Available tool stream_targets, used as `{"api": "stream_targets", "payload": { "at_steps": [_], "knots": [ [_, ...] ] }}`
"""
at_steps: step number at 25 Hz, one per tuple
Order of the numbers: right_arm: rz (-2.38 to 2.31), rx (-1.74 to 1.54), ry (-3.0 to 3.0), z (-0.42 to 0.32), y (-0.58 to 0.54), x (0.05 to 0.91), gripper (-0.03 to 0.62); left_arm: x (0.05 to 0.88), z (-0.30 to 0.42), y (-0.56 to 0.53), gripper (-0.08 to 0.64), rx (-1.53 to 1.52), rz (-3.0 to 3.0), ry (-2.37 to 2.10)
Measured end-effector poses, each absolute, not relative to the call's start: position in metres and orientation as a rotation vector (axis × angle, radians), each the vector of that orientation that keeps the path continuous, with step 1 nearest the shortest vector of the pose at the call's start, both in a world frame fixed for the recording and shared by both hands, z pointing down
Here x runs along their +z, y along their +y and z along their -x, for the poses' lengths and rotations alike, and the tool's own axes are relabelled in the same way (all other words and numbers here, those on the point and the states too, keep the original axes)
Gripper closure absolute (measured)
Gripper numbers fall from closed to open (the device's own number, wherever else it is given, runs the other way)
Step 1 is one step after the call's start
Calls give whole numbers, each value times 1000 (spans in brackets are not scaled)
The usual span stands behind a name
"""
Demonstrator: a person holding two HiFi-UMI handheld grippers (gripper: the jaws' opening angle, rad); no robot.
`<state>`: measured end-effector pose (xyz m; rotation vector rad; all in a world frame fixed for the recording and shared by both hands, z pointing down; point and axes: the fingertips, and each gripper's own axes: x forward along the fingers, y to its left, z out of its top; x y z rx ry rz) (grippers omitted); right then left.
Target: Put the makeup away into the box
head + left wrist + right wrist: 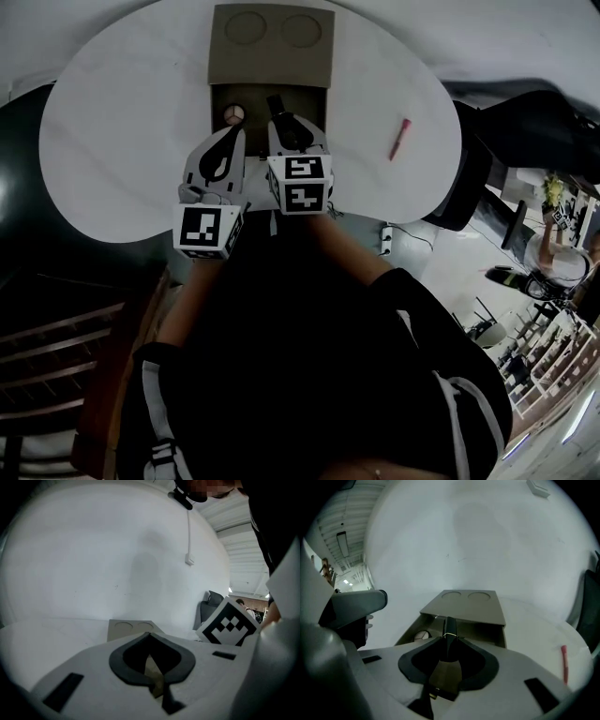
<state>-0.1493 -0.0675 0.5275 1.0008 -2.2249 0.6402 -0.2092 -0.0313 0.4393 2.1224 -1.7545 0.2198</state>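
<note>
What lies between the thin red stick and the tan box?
Nothing: the head view shows bare white table between thin red stick and tan box.

The person wore a black short-sleeved top (309, 347) with white stripes (153, 412) running along its sides. The left gripper (232, 136) and the right gripper (284, 127) had pale grey shells. Their fingers (201, 161) were lined with black rubber that framed a spade-shaped gap. Each gripper carried a white cube printed with black square markers: the left cube (208, 230) and the right cube (302, 184). Narrow black slots (536, 688) were cut into the grey faces.
</note>
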Motion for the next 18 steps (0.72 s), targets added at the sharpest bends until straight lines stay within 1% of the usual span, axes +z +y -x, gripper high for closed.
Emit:
{"api": "stream_targets", "payload": {
  "at_steps": [5,15,17,18],
  "knots": [
    [-997,688,-2162,158,-66,548,471,445,218,-28,554,222,-2105,-1758],
    [-883,688,-2079,167,-59,554,464,437,219,-26,552,197,-2093,-1778],
    [-850,705,-2097,170,-56,552,398,436,218,-25,554,196,-2090,-1784],
    [-841,713,-2106,171,-54,551,385,435,217,-25,554,197,-2092,-1786]
  ]
}}
